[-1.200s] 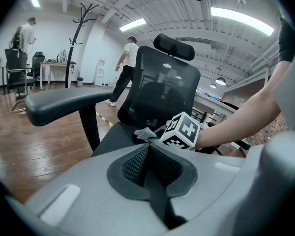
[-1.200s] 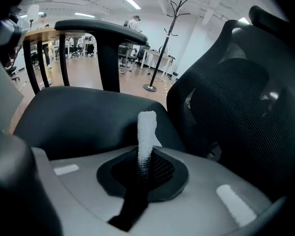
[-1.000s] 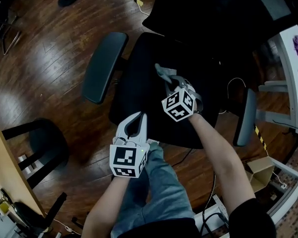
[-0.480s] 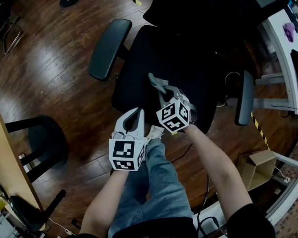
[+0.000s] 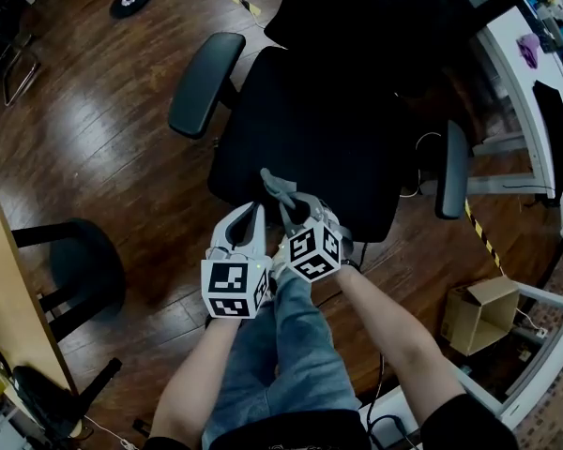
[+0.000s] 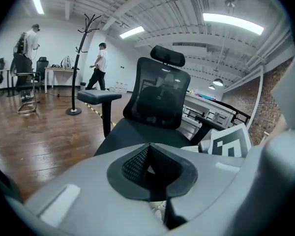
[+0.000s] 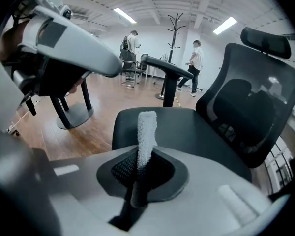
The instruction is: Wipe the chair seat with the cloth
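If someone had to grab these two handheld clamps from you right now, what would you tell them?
Right gripper: shut on the cloth, which pokes out over the front edge of the chair seat.
Left gripper: shut, empty, close beside the right one.
Done: nothing shows how much is wiped.
Left: sweep the cloth across the seat.

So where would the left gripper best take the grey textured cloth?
Probably its free end: the grey textured cloth sticks out as a narrow strip beyond the right gripper, which is shut on its lower part. Come from the left, above the black chair seat, pinching across the strip's thin side.
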Motion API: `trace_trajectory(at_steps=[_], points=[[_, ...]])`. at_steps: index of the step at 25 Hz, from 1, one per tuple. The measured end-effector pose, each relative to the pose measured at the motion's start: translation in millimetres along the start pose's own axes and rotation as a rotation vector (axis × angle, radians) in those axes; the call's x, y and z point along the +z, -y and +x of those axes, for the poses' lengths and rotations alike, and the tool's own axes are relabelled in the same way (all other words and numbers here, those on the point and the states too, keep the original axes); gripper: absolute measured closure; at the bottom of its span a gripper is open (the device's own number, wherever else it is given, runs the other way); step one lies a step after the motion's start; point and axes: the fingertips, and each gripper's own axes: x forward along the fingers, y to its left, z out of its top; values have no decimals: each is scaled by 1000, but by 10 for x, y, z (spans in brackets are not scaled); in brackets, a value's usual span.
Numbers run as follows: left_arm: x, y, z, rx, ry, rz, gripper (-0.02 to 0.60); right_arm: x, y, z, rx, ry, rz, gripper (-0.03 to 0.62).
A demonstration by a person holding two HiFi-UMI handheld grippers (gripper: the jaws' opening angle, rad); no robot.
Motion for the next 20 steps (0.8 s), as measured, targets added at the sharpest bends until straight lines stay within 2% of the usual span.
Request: trace_trajectory(at_steps=[6, 12, 15, 20], points=[[-31, -20, -51, 5, 6, 0, 578, 18, -262, -15, 31, 12, 2, 585], [-45, 11, -28, -3, -5, 0, 578, -8, -263, -37, 30, 14, 17, 585], [7, 76, 37, -20, -5, 9, 577, 24, -87, -69, 3, 28, 25, 585], [171, 244, 214, -61, -1, 32, 578, 149, 455, -92, -67, 49, 51, 585]])
